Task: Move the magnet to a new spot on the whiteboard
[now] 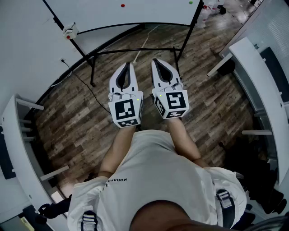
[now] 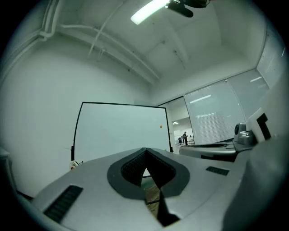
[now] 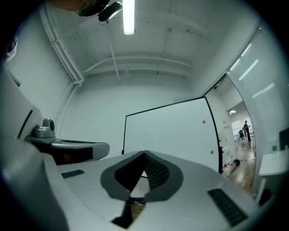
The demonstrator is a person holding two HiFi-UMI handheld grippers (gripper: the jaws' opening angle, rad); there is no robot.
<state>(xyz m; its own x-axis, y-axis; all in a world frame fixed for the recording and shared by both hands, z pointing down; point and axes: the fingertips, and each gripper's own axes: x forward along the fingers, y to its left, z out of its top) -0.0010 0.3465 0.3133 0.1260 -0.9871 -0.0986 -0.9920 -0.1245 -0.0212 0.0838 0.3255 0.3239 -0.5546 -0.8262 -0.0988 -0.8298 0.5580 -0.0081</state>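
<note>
at the right edge of the whiteboard (image 3: 167,135), a round orange magnet (image 3: 204,121); left gripper (image 1: 127,67) and right gripper (image 1: 156,62) closed, empty.

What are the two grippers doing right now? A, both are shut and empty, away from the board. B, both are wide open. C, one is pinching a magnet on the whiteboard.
A: the left gripper and right gripper both show jaws together with nothing between them, and the whiteboard with its orange magnet stands apart ahead.
</note>
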